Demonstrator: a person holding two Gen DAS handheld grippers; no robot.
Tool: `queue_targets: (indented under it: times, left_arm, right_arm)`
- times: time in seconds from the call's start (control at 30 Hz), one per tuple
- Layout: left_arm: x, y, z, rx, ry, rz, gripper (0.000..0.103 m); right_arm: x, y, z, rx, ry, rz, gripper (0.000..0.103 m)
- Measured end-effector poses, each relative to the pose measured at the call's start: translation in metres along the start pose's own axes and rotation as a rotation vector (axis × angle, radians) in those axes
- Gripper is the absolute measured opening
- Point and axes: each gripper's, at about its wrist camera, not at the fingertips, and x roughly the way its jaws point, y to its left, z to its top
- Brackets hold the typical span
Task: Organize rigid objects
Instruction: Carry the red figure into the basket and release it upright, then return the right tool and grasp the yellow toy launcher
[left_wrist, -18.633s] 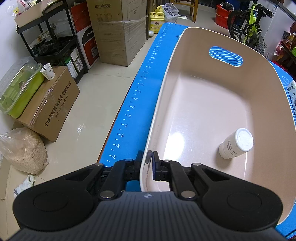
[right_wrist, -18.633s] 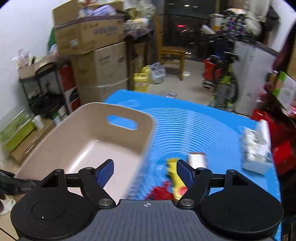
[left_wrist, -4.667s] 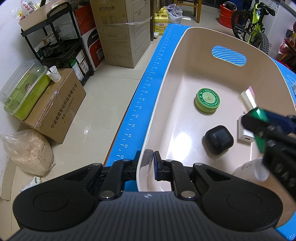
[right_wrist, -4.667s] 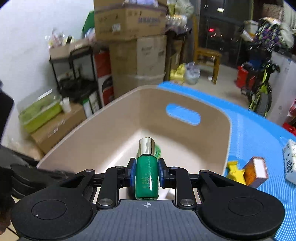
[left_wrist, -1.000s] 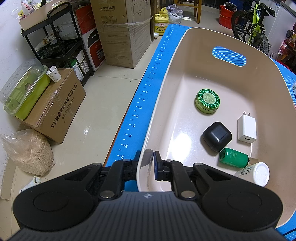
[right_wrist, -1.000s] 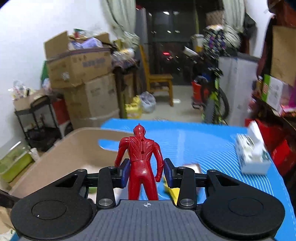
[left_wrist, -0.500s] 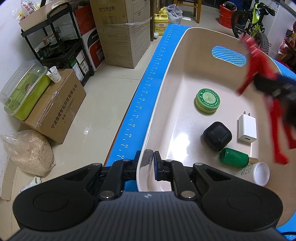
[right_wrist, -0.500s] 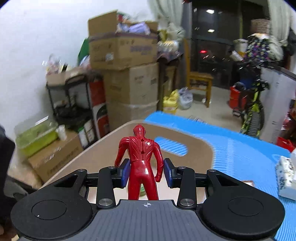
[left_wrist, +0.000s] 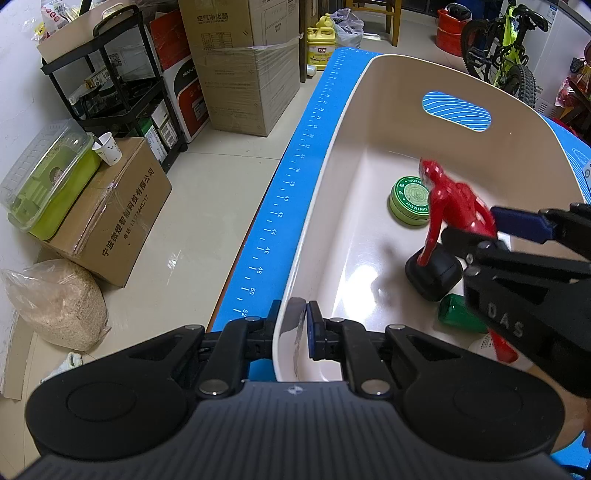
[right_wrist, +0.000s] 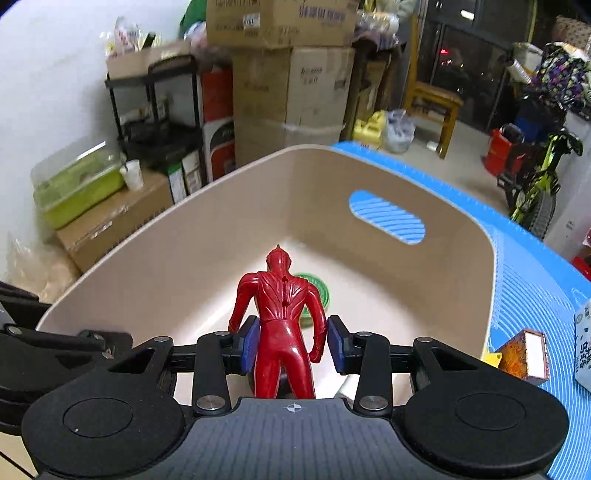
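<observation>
- Step in hand: the placing leg of a pick-and-place. Right gripper (right_wrist: 291, 347) carries a red figure (right_wrist: 284, 321) over the beige bin (right_wrist: 436, 280), head pointing toward the bin's far wall.
- Right jaws: clenched on the figure at waist and forearms, blue pads (right_wrist: 246, 345) pressing from both sides; the figure hangs above the bin floor, not resting on it (the left wrist view shows it in the air, slightly blurred).
- Left gripper (left_wrist: 297, 328): jaws clamped on the bin's near rim, steadying it on the blue mat (left_wrist: 291, 192).
- Already lying in the bin: green ointment tin (left_wrist: 409, 201) toward the far end, black case (left_wrist: 433, 273), green bottle (left_wrist: 458, 314), and a white bottle (left_wrist: 484, 343) mostly hidden behind the right gripper.
- Outside the bin, on the mat to the right: an orange box (right_wrist: 524, 354) and a yellow item beside it, mostly hidden by the bin wall; these look like the remaining work.
- Next move, as I judge it: lower the figure toward the bare floor on the left of the bin, clear of the case and tin, then release the jaws and lift out.
- Caution: the figure is long and stiff; set on the case it may tip or rock.
</observation>
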Motion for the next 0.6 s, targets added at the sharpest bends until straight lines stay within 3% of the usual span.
queue_targets:
  times: [0.1, 0.17, 0.23, 0.37, 0.6]
  left_arm:
    - [0.0, 0.0, 0.0, -0.001, 0.001, 0.0, 0.015]
    - [0.0, 0.0, 0.0, 0.0, 0.0, -0.001, 0.015]
    - [0.0, 0.0, 0.0, -0.001, 0.0, 0.0, 0.015]
    - [0.0, 0.0, 0.0, 0.0, 0.0, 0.0, 0.015]
    - [0.0, 0.0, 0.0, -0.001, 0.0, -0.001, 0.015]
  right_arm:
    - [-0.003, -0.002, 0.0, 0.01, -0.011, 0.005, 0.05]
    - [-0.007, -0.005, 0.0, 0.023, -0.025, 0.023, 0.065]
    - [-0.013, -0.009, -0.001, 0.044, -0.041, 0.026, 0.071]
    - [-0.029, -0.029, 0.0, 0.113, -0.088, 0.026, 0.073]
    - [-0.057, -0.073, -0.001, 0.178, -0.184, -0.068, 0.077]
